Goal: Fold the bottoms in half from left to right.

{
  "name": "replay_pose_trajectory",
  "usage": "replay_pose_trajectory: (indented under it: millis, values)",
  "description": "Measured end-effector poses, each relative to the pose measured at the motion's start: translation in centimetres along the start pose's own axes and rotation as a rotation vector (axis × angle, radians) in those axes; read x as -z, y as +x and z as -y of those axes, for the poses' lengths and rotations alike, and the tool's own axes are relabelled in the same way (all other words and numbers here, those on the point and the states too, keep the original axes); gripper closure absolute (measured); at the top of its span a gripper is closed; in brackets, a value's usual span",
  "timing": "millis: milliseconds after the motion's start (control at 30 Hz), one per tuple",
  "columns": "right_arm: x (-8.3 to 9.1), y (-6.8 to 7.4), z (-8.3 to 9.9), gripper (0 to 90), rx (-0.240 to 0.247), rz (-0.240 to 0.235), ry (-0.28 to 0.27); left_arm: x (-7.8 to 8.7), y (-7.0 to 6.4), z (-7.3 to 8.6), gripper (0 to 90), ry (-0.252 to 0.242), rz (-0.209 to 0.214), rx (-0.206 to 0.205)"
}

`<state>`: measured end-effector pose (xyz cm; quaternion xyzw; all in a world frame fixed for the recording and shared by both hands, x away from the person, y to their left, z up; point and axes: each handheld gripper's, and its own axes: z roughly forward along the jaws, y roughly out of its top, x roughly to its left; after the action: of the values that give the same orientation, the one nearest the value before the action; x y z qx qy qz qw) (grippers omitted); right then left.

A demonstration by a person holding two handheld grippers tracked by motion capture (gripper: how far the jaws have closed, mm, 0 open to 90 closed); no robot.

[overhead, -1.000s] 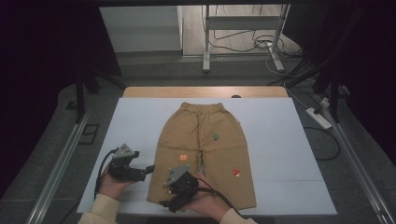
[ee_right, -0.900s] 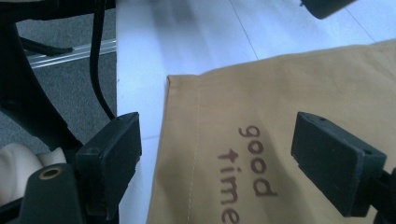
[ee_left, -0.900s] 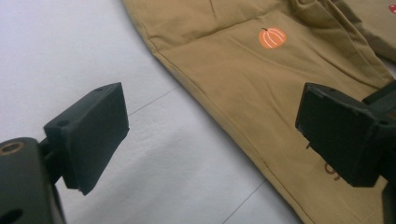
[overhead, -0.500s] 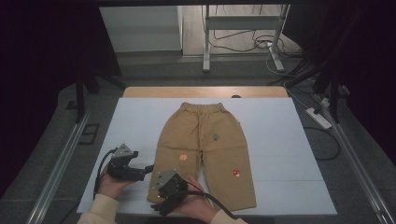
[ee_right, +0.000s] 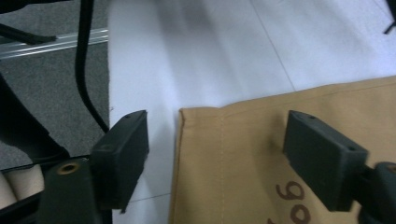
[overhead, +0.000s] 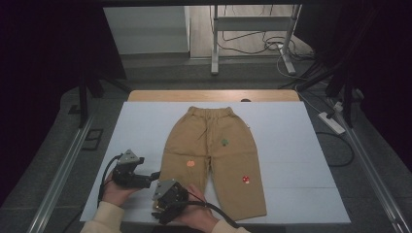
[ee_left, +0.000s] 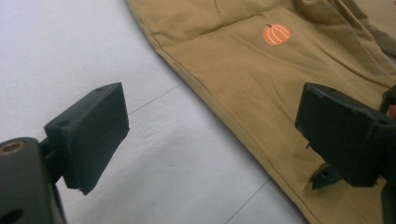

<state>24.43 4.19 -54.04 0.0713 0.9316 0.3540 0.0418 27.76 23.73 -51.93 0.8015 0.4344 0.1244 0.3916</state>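
Tan trousers [overhead: 214, 155] lie flat on the white table cover [overhead: 291, 145], waistband away from me. They carry an orange pumpkin patch [overhead: 190, 163], a green patch [overhead: 224, 142] and a red patch [overhead: 246, 179]. My left gripper [overhead: 145, 178] is open beside the outer edge of the left leg, and in the left gripper view the gripper [ee_left: 215, 100] straddles that edge, below the pumpkin patch [ee_left: 276, 34]. My right gripper [overhead: 165, 201] is open over the hem. In the right gripper view the gripper [ee_right: 219, 122] frames the hem's outer corner [ee_right: 183, 113].
The table's near edge and the grey floor [ee_right: 42, 93] lie just left of the hem in the right gripper view, with a black cable [ee_right: 86, 70] hanging there. A metal rail [overhead: 58, 174] runs along the table's left side. A power strip [overhead: 331, 122] lies at the right.
My right gripper has slid left and a little nearer, from over the left leg to its hem corner. The left gripper has hardly moved.
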Motion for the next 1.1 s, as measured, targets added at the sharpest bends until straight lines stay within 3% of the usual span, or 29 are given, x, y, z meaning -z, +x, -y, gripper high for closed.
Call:
replay_pose_trajectory:
  millis: [33, 133, 233, 267, 367, 533, 733, 967, 1100]
  values:
    - [0.0, 0.0, 0.0, 26.4, 0.0, 0.0, 0.0, 0.0, 0.1, 0.0, 9.6, 0.002, -0.001, -0.001]
    - [0.3, -0.2, -0.1, 41.8, -0.016, 0.018, 0.007, 0.1, 0.1, 0.1, 9.6, 0.003, -0.003, 0.0]
    - [0.5, -0.4, -0.1, 49.3, -0.027, 0.02, 0.012, 0.1, 0.1, 0.0, 9.6, 0.002, -0.006, 0.001]
    - [0.7, -0.5, 0.0, 57.9, -0.031, 0.032, 0.014, 0.1, 0.1, 0.0, 9.6, 0.002, -0.009, 0.001]
    - [1.0, -0.7, 0.0, 70.1, -0.031, 0.046, 0.03, 0.1, 0.1, 0.0, 9.6, 0.001, -0.009, 0.0]
    - [1.3, -1.1, 0.3, 82.8, -0.033, 0.042, 0.029, 0.0, 0.1, 0.0, 9.6, 0.004, -0.009, -0.004]
    - [2.2, -1.7, 1.1, 85.7, -0.059, 0.014, 0.004, -0.4, 0.1, -0.4, 9.6, 0.004, -0.013, -0.002]
    - [2.7, -1.8, 1.5, 85.7, -0.031, -0.016, -0.034, -1.7, 0.4, -2.1, 9.6, 0.018, -0.029, -0.004]
    - [3.1, -2.4, 1.7, 85.9, -0.041, -0.057, -0.046, -2.1, 0.5, -2.9, 9.6, 0.021, -0.037, -0.006]
